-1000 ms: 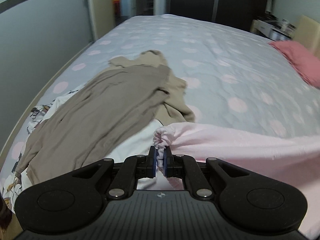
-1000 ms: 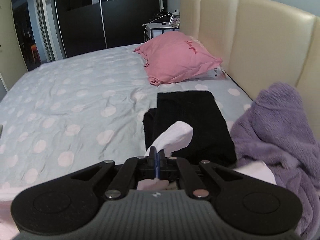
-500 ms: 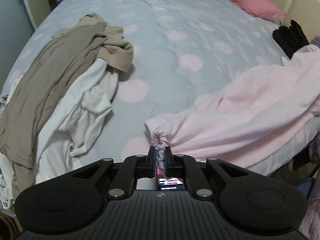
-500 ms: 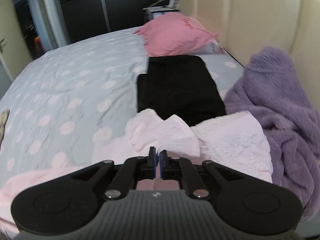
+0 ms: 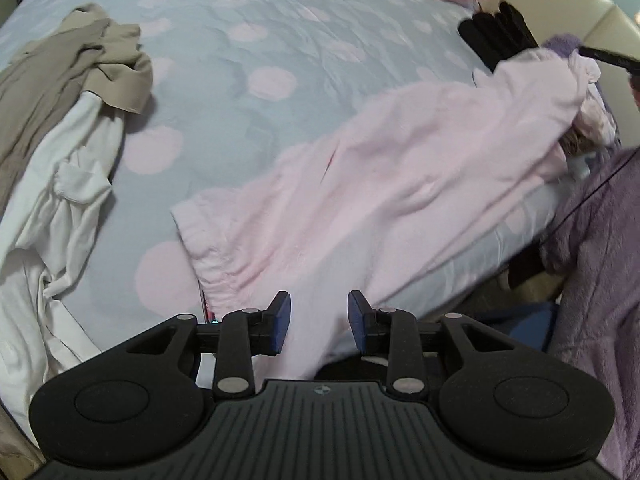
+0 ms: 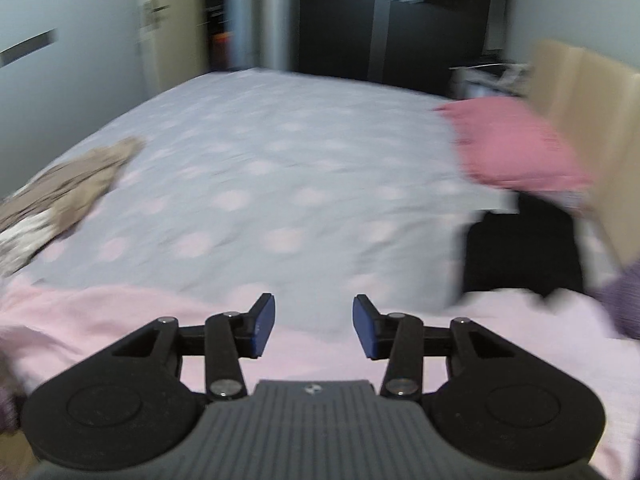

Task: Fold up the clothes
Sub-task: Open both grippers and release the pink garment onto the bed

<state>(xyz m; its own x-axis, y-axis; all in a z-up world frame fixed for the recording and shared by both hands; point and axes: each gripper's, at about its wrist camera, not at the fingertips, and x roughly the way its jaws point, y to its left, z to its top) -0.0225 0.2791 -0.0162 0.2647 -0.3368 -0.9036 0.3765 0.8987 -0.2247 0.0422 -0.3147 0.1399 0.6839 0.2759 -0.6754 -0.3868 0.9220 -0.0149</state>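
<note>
The pale pink garment (image 5: 400, 184) is lying stretched across the near edge of the bed (image 5: 280, 40), its gathered waistband end toward the left claw (image 5: 319, 322) and its far end reaching toward the purple fleece blanket (image 5: 592, 240) at the right, with part of the cloth hanging over the mattress edge. The left claw is pointing steeply down over that waistband end, its jaws opening; pink cloth is showing in the gap between the blue pads (image 5: 280, 322), but the pads are not pressing on it. The right claw (image 6: 314, 330) is hanging over the other stretch of the same garment (image 6: 120, 312), its jaws also opening, and nothing is being pinched between its pads (image 6: 262, 328); this view is smeared by motion. To the left on the bed, a tan garment (image 5: 60, 72) is lying crumpled on top of a white garment (image 5: 60, 200), both well apart from the pink one. A folded black garment (image 6: 524, 252) is resting on the dotted sheet just beyond the pink garment's far end, between it and a pink pillow (image 6: 516, 148) that is sitting near the cream padded headboard (image 6: 580, 92). Dark wardrobe doors (image 6: 400, 20) are standing beyond the foot side of the bed.
</note>
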